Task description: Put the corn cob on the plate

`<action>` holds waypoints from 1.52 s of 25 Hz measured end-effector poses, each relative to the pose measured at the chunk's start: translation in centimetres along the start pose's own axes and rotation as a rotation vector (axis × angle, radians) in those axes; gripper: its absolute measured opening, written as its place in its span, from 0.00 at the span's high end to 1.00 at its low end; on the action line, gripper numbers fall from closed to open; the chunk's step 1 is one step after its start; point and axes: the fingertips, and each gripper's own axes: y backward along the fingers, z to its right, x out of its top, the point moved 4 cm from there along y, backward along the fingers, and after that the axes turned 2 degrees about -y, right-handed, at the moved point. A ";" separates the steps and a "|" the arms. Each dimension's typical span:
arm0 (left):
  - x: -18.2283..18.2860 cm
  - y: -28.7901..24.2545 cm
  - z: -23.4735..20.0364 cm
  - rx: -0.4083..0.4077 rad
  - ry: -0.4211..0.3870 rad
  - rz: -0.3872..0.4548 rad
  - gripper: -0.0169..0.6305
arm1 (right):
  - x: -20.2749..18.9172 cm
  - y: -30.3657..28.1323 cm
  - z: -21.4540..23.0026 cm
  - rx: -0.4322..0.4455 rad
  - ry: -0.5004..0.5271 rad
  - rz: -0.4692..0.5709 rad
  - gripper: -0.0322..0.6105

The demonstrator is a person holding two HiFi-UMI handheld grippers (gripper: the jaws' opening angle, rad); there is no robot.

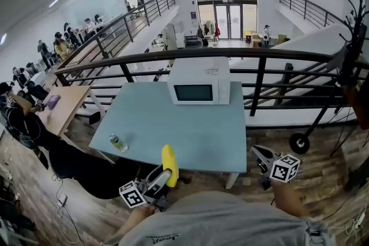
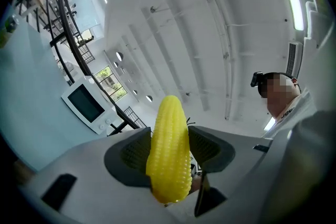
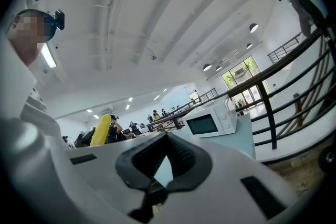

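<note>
A yellow corn cob (image 1: 169, 165) stands upright between the jaws of my left gripper (image 1: 161, 178), just short of the near edge of the pale blue table (image 1: 196, 124). In the left gripper view the corn cob (image 2: 169, 149) fills the gap and both pads press on its sides, so the left gripper (image 2: 169, 157) is shut on it. My right gripper (image 1: 262, 156) hangs off the table's near right corner. Its jaws meet at the tips in the right gripper view, so the right gripper (image 3: 167, 140) is shut and empty; the corn cob (image 3: 100, 130) shows at the left there. No plate is in view.
A white microwave (image 1: 199, 88) stands at the table's far edge, door closed. A small clear bottle (image 1: 118, 143) lies at the near left of the table. A black railing (image 1: 259, 78) runs behind the table. A black stand (image 1: 351, 37) and a wheel (image 1: 298, 143) are at the right.
</note>
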 end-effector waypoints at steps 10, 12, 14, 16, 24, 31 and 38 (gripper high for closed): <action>1.1 -5.5 -6.0 -0.033 0.061 -0.032 0.61 | -1.1 -1.8 4.9 -0.066 -0.057 -0.015 0.94; 2.0 -6.9 -8.4 -0.063 0.078 -0.040 0.61 | -0.4 -2.5 5.8 -0.101 -0.035 0.001 0.94; 3.1 -8.7 -11.4 -0.100 0.103 -0.053 0.61 | 0.4 -3.1 6.8 -0.159 -0.026 0.021 0.94; 4.9 -10.0 -14.4 -0.126 0.127 -0.059 0.61 | 0.7 -4.8 7.7 -0.205 -0.039 0.033 0.94; 15.2 -14.1 -22.2 -0.244 0.125 -0.125 0.61 | 5.2 -15.2 6.5 -0.298 -0.015 0.060 0.94; 20.7 -14.7 -29.7 -0.227 0.113 -0.127 0.61 | 7.7 -25.2 7.4 -0.290 0.019 -0.012 0.94; 21.6 -16.6 -34.1 -0.140 0.095 -0.065 0.61 | 10.6 -29.7 12.6 -0.234 0.056 -0.093 0.94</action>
